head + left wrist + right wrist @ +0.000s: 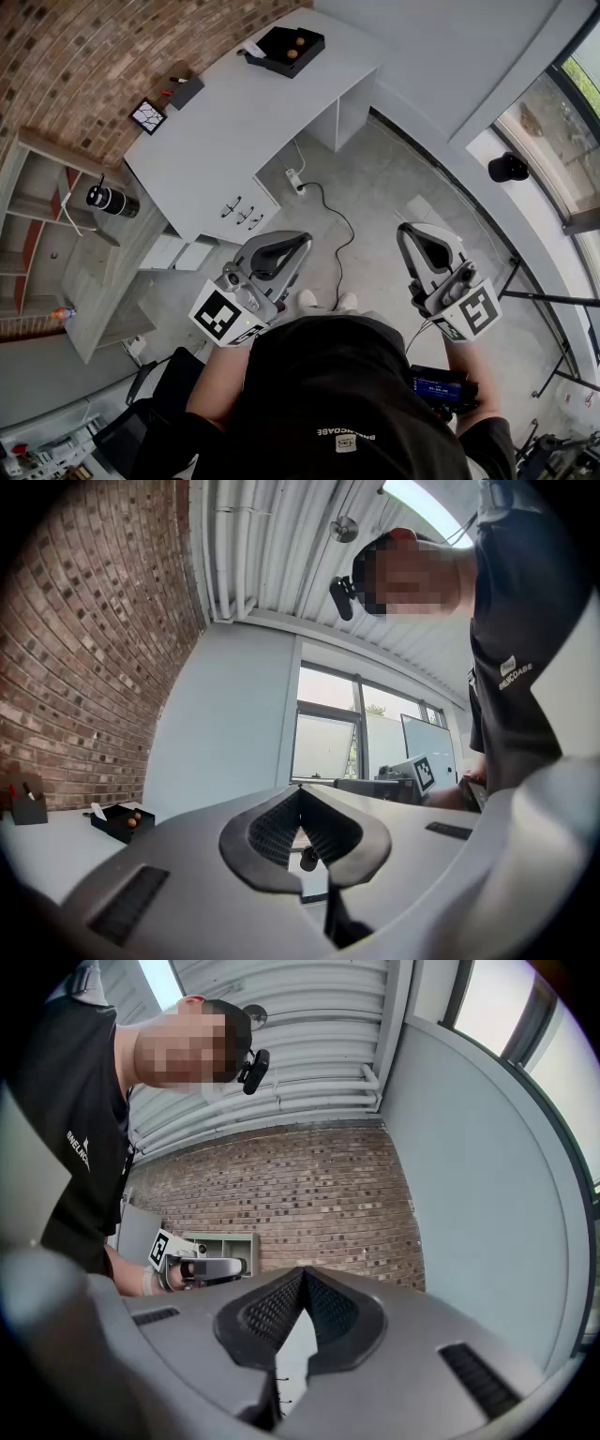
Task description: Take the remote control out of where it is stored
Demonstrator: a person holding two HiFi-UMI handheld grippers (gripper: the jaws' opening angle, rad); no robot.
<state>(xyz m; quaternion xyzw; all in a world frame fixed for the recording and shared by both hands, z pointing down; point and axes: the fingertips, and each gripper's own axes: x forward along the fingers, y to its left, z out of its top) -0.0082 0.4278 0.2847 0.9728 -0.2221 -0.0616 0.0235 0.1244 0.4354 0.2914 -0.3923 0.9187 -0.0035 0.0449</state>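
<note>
Left gripper (302, 795) jaws fully shut, ribbed pads meeting at the tip, nothing between them. Right gripper (302, 1275) the same: jaws together, empty. Head view: both are held level in front of the person's torso, over bare floor (394, 178), well apart from the white tabletop (253, 103).

Remote control: can't make it out in any view.

On the tabletop: an open black box (286, 49) at the far end with two orange round items (300, 41) inside, plus a small black-framed tile (147, 115) near the brick wall (84, 47). Desk drawers (242, 214) are closed, with three dark handles.

Writing: the white print on the black shirt (347, 433) is too small to read reliably. Black-and-white square markers sit on each gripper's cube (225, 314).
</note>
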